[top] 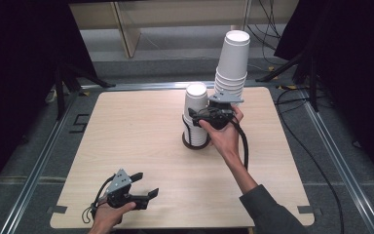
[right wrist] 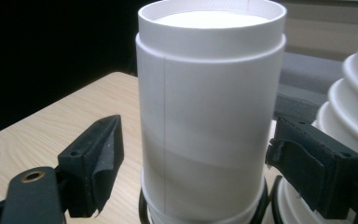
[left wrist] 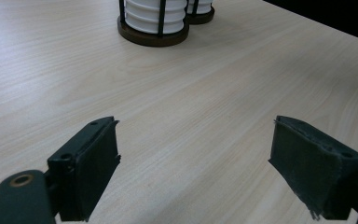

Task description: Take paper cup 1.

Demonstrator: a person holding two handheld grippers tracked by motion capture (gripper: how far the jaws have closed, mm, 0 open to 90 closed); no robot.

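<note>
1. Two cup stacks stand on the table (top: 126,126), each in a dark ring holder: a short stack (top: 196,113) at the middle and a tall stack (top: 232,61) just behind and right of it.
2. The tall stack shows about six nested rims under its top cup; the count in the short stack cannot be told, since the wire holder (left wrist: 153,36) and the hand cover its lower part.
3. All cups stand upside down, bases up.
4. Two grippers are in use, one in each hand.
5. The right gripper (top: 205,116) is at the short stack. In the right gripper view its jaws stand apart on either side of the top cup (right wrist: 209,107), with a clear gap at the left pad and the right pad close to the cup wall; nothing is clamped.
6. The tall stack (right wrist: 354,126) sits just beside the right jaw, crowding that side.
7. The left gripper (top: 143,187) rests near the table's front edge, well apart from both stacks, jaws apart and empty over bare wood.
8. From the left gripper view both holders stand far ahead.
9. Around the table: grey floor, black stands and cables.
</note>
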